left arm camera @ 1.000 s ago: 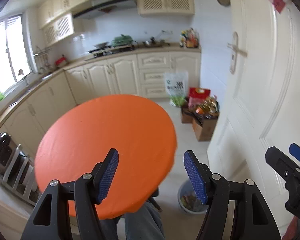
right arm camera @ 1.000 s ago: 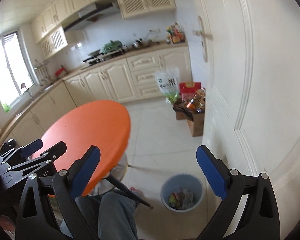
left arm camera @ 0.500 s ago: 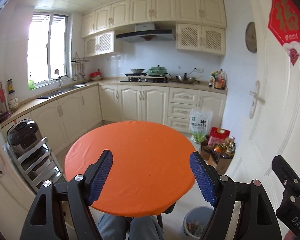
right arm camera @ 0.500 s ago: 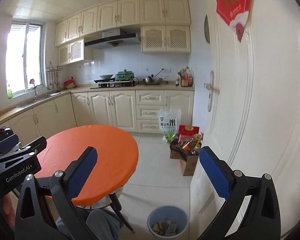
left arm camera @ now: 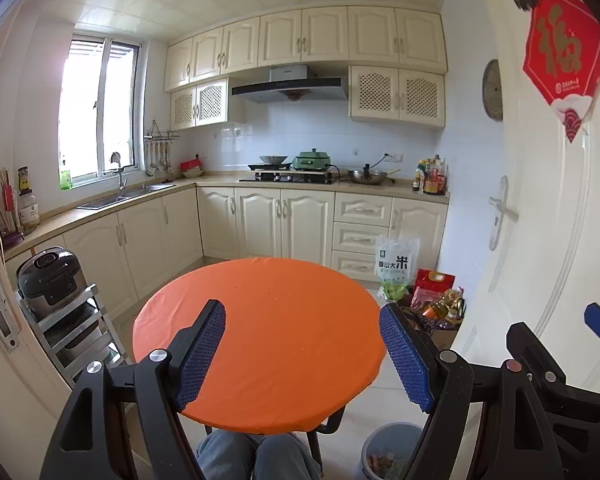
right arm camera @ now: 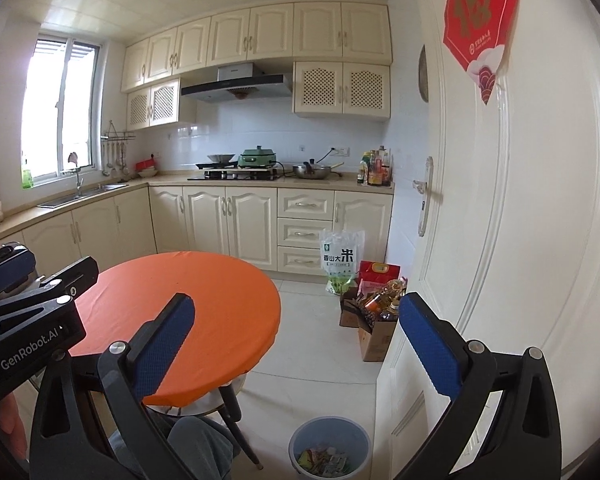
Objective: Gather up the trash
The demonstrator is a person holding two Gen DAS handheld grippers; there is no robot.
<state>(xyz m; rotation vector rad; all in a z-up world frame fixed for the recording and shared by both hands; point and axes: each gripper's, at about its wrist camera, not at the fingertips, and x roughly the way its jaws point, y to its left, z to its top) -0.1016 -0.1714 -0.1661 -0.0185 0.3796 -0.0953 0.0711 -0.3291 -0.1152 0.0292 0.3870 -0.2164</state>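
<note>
A blue trash bin (right arm camera: pixel 330 446) with wrappers inside stands on the floor by the white door; it also shows in the left wrist view (left arm camera: pixel 388 456) at the bottom. A round table with an orange cloth (left arm camera: pixel 260 336) is bare, also in the right wrist view (right arm camera: pixel 188 312). My left gripper (left arm camera: pixel 302 354) is open and empty, held above the table's near edge. My right gripper (right arm camera: pixel 298 344) is open and empty, held over the floor between table and door, above the bin.
A white door (right arm camera: pixel 520 240) stands close on the right. A cardboard box with bottles (right arm camera: pixel 376 312) and a rice bag (right arm camera: pixel 340 260) sit on the floor by the cabinets (left arm camera: pixel 284 224). A rice cooker on a metal rack (left arm camera: pixel 52 280) is left. The person's knees (left arm camera: pixel 256 458) are below.
Both grippers have tilted upward from looking down at the table and floor to looking level across the kitchen. Both stay open and empty.
</note>
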